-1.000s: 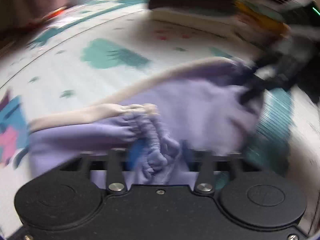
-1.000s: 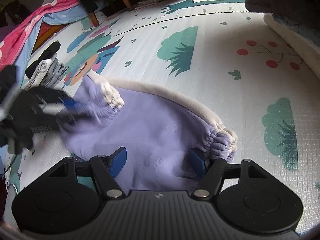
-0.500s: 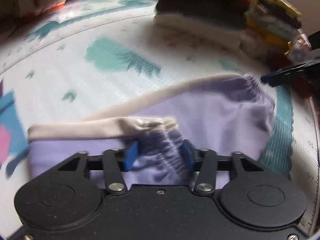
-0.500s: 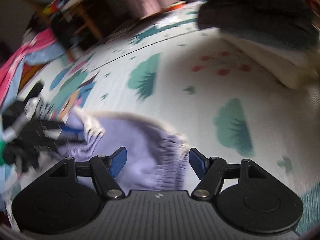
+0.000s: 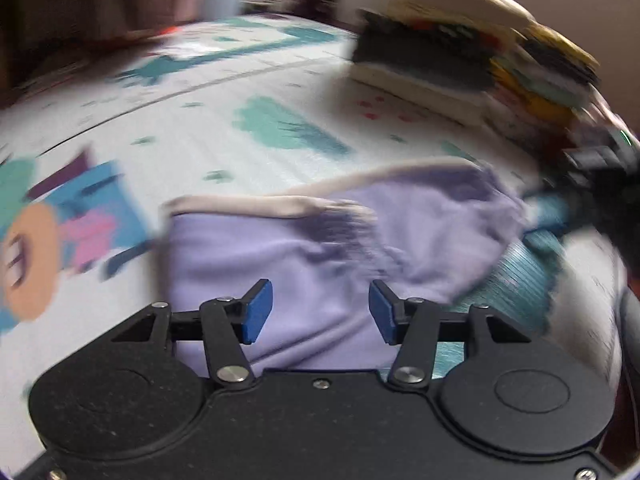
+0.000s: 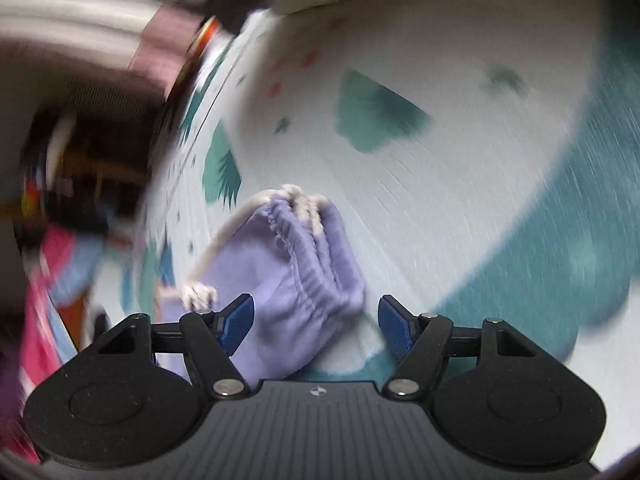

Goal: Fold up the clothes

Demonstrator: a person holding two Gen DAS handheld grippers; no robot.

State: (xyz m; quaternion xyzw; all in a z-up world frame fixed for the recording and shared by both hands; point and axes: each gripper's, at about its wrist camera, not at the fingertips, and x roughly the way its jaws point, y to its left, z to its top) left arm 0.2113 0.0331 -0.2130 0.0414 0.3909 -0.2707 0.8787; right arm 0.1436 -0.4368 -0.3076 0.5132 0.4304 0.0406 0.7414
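Left wrist view: no brand, label or writing can be read; the whole frame is blurred. The floor is covered by a pale foam play mat (image 5: 224, 128) with a fine ribbed grain, printed with teal bushes, small red dots and, at the left edge, a cartoon figure in blue, pink and orange. At the upper right stands a stack of folded clothes (image 5: 460, 60), in dark grey, white, yellow and cream layers. Dark curtains or furniture fill the upper left. The lavender garment (image 5: 320, 248), soft knit with a cream trim band and a gathered elastic part, lies flat on the mat across the middle of the frame. The left hand-held gripper (image 5: 316, 312) sits at the lower centre, its blue pads apart over the cloth and not pressing it. At the right edge the dark, blurred shape of the other hand-held gripper meets the garment's far corner.

Right wrist view: again nothing legible, and the picture is tilted and smeared. The same mat (image 6: 440, 184) fills the right half, with teal patches. Pink and blue fabric (image 6: 52, 280) shows at the lower left, dark furniture above it. The lavender garment (image 6: 292, 272) is bunched at the lower centre, its gathered cuff and cream cord uppermost. The right hand-held gripper (image 6: 316, 322) has its blue pads wide apart, the cloth lying between them, nearer the left pad, unclamped.
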